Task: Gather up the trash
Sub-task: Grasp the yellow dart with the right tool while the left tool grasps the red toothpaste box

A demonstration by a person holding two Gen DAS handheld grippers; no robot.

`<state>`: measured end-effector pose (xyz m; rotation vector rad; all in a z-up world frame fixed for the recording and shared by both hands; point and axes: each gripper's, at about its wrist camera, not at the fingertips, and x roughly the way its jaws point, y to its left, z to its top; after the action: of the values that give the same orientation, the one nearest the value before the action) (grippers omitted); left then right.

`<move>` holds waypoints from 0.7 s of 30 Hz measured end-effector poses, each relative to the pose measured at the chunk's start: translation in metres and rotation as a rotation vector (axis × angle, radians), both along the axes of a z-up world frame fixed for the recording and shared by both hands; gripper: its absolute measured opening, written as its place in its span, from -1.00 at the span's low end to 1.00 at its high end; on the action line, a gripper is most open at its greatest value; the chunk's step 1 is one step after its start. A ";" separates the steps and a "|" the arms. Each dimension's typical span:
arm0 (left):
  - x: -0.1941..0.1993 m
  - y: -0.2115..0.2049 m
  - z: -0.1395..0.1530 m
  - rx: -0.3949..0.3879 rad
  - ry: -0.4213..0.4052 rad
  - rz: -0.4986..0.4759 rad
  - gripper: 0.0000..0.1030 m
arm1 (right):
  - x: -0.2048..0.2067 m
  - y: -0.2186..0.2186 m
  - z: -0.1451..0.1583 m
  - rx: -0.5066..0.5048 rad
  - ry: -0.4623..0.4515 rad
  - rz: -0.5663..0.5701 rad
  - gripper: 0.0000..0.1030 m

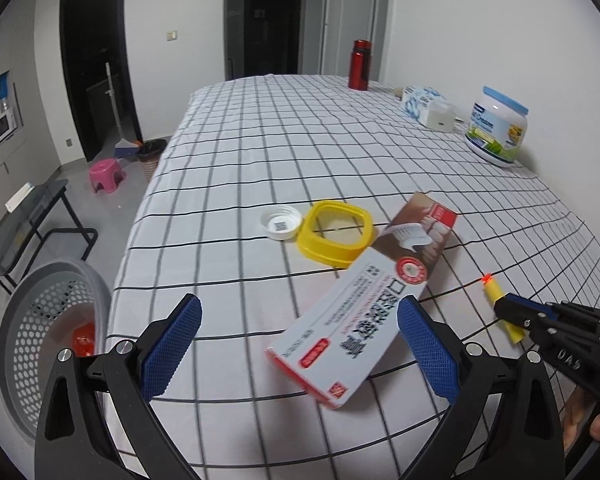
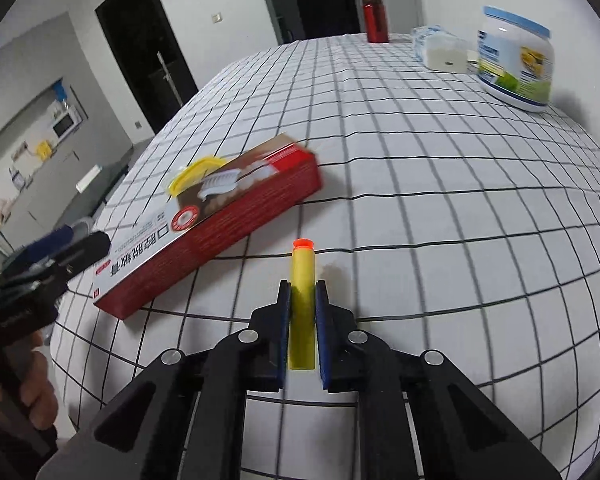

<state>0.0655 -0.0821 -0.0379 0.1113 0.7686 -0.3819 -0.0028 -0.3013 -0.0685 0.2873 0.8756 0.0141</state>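
Off the table's left edge a grey perforated basket [image 1: 40, 344] sits on the floor with something red inside. The left gripper [image 1: 300, 344] hangs over the checked tablecloth [image 1: 260, 152] with fingers wide apart, a toothpaste box [image 1: 359, 308] lying between them. Behind it lie a white cap [image 1: 280, 222] and yellow ring lid [image 1: 335, 232]. The right gripper [image 2: 303, 320] is clamped on a yellow foam dart [image 2: 301, 280].

Left gripper [image 1: 300, 344] stood open above the checked tabletop [image 1: 260, 152], its blue pads either side of a toothpaste box [image 1: 359, 304]. Beyond the box lay a yellow frame [image 1: 335, 236] and white cap [image 1: 280, 223]. At right, the right gripper [image 1: 507, 310] pinched a yellow foam dart [image 1: 499, 300]. A grey basket [image 1: 40, 332] stood below left.
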 end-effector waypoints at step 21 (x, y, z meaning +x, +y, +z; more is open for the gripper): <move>0.023 -0.069 -0.028 0.120 0.053 -0.118 0.64 | -0.015 -0.038 -0.009 0.108 -0.032 -0.050 -0.77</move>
<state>0.0880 -0.1514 -0.0658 0.2609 0.8393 -0.4524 -0.0174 -0.3395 -0.0771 0.4084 0.8370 0.0195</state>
